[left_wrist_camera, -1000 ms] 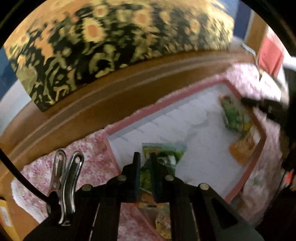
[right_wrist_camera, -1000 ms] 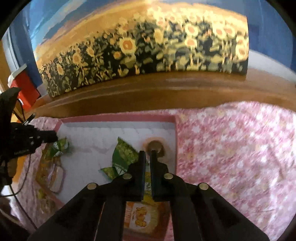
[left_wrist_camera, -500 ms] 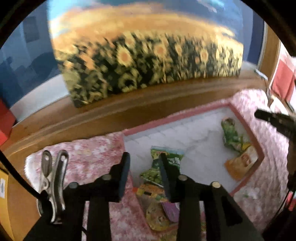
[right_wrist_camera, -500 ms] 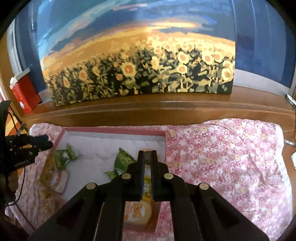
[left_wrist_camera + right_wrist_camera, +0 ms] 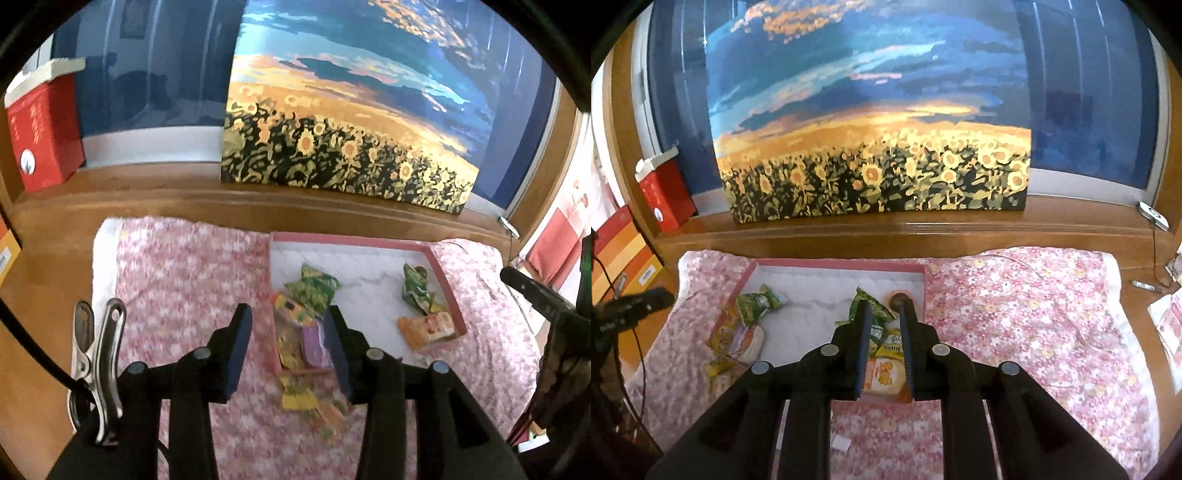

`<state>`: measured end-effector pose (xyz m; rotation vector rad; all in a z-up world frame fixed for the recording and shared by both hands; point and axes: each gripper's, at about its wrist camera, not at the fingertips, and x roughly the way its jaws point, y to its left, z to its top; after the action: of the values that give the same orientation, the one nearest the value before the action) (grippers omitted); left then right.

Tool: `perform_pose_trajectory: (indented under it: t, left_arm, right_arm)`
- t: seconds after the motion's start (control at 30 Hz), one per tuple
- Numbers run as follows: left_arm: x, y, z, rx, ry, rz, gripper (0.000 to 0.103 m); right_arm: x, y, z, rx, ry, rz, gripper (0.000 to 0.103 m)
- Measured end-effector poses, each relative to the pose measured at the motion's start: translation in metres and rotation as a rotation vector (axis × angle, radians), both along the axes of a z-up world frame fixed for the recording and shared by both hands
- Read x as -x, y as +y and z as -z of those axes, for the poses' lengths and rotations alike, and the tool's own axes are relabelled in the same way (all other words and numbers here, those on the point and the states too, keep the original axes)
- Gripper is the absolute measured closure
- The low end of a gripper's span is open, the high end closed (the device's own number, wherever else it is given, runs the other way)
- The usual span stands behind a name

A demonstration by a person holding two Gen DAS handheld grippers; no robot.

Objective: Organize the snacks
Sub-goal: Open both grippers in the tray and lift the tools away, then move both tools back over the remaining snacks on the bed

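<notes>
Both grippers have pulled back and up from the pink-rimmed tray (image 5: 351, 242) on the flowered cloth (image 5: 184, 266). A second ago each was down close over the snacks with jaws nearly together. Now the left gripper (image 5: 286, 338) hangs with its jaws wide apart and nothing between them. The right gripper (image 5: 884, 341) has its jaws a little apart, also empty; the packets seen through the gap lie in the tray below.

The snacks sit in two small groups inside the tray. On the left side there is a green packet (image 5: 314, 288) with a yellow and purple packet (image 5: 299, 339) just below it. On the right side another green packet (image 5: 868, 317) lies touching an orange packet (image 5: 882, 373) near the front corner. A brown round thing (image 5: 899, 297) sits beside the tray's right wall; I cannot tell what it is.

One yellow packet (image 5: 306, 398) lies outside on the cloth, just past the tray's front rim.

My read: each gripper has just let go of a packet, so most snacks are in. The stray yellow packet looks like the next job, and the left gripper is nearest and already spread for it.
</notes>
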<state>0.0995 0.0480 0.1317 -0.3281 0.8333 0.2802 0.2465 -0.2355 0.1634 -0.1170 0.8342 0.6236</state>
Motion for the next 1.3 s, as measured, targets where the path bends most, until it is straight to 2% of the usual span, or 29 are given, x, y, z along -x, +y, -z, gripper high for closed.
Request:
perform_pose_trajectory:
  t: [0.2, 0.3, 0.4, 0.8, 0.97, 1.1, 1.17, 1.3]
  left_arm:
    - [0.014, -0.007, -0.004, -0.004, -0.031, 0.005, 0.06]
    - [0.021, -0.013, -0.008, -0.007, -0.058, 0.029, 0.06]
    - [0.026, -0.018, -0.004, -0.001, -0.05, 0.045, 0.06]
    - [0.052, -0.032, 0.039, 0.088, 0.063, 0.063, 0.061]
    - [0.063, -0.034, 0.063, 0.187, 0.109, 0.068, 0.061]
    - [0.07, -0.042, 0.086, 0.177, 0.188, 0.074, 0.061]
    - [0.071, -0.047, 0.094, 0.168, 0.219, 0.084, 0.06]
    - [0.067, -0.051, 0.095, 0.171, 0.214, 0.099, 0.051]
  right_arm:
    - [0.018, -0.006, -0.006, -0.003, 0.012, -0.005, 0.086]
    - [0.025, -0.005, 0.001, 0.004, 0.044, -0.008, 0.086]
    - [0.032, -0.005, 0.011, 0.016, 0.086, -0.016, 0.086]
    - [0.057, -0.028, 0.062, 0.096, 0.276, 0.02, 0.086]
    - [0.07, -0.034, 0.089, 0.119, 0.379, 0.022, 0.086]
    - [0.082, -0.034, 0.11, 0.14, 0.453, -0.001, 0.086]
    - [0.084, -0.036, 0.11, 0.128, 0.439, 0.0, 0.086]
    - [0.081, -0.041, 0.111, 0.098, 0.472, 0.007, 0.085]
